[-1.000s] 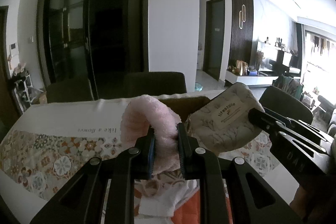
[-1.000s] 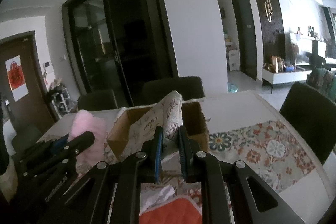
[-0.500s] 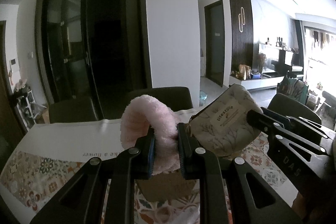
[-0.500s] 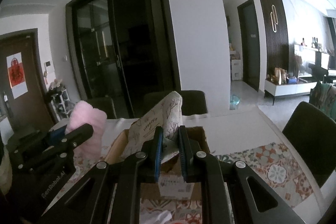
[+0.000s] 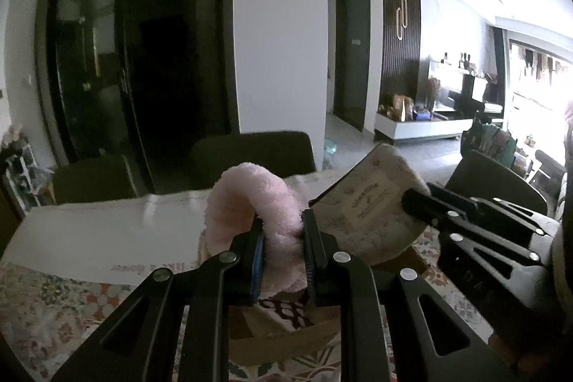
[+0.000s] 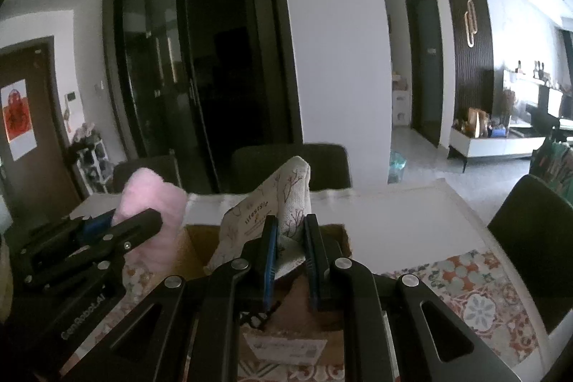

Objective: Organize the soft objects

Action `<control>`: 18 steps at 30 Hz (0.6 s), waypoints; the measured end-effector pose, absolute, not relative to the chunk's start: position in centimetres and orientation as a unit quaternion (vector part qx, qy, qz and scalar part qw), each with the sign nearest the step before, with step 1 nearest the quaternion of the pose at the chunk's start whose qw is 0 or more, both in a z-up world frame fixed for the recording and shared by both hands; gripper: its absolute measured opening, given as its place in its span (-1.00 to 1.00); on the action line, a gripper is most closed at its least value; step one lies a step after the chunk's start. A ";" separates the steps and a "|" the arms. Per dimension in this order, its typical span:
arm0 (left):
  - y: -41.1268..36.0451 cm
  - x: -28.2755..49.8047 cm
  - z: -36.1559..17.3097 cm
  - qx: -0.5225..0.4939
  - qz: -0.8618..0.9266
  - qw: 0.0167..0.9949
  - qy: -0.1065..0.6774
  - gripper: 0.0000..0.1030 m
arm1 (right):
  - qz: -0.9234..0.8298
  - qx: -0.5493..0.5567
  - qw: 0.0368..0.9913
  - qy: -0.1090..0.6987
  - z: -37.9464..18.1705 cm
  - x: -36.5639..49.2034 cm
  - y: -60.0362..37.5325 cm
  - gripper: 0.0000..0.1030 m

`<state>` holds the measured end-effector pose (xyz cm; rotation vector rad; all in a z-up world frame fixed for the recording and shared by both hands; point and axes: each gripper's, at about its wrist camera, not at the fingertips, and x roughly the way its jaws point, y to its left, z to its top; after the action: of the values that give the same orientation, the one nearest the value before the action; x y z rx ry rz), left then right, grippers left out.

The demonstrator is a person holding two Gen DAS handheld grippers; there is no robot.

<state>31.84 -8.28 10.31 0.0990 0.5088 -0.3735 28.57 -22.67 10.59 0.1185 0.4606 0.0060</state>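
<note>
My left gripper (image 5: 283, 228) is shut on a fluffy pink towel (image 5: 256, 199) and holds it above a brown cardboard box (image 5: 286, 335). The towel also shows at the left of the right wrist view (image 6: 150, 199). My right gripper (image 6: 289, 228) is shut on a beige fabric pouch (image 6: 275, 206) printed with twigs and the word "lifestyle", held over the open box (image 6: 195, 246). In the left wrist view the pouch (image 5: 372, 210) hangs just right of the towel, with the right gripper (image 5: 415, 199) clamped on its edge.
The box stands on a table with a floral patterned runner (image 6: 465, 296) and a white cloth (image 5: 107, 235). Dark chairs (image 5: 250, 153) stand along the far side, another chair (image 6: 533, 238) at the right. Dark glass doors and a white pillar lie behind.
Both grippers have moved forward over the box with their items held. The orange and white cloths seen near the front edge have dropped out of view.
</note>
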 end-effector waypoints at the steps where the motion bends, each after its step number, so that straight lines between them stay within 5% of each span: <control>1: -8.4 32.2 9.9 0.051 -0.184 0.947 0.257 -0.61 | 0.003 0.059 0.970 0.235 10.3 29.0 -22.6 -0.69; 18: -10.2 35.5 3.1 0.074 -0.199 0.907 0.363 -0.56 | 0.020 0.037 0.939 0.342 3.8 32.9 -23.3 -0.66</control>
<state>35.47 -10.15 3.15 0.1520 0.7484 -0.4115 32.88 -23.34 3.81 0.0765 0.6983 0.0409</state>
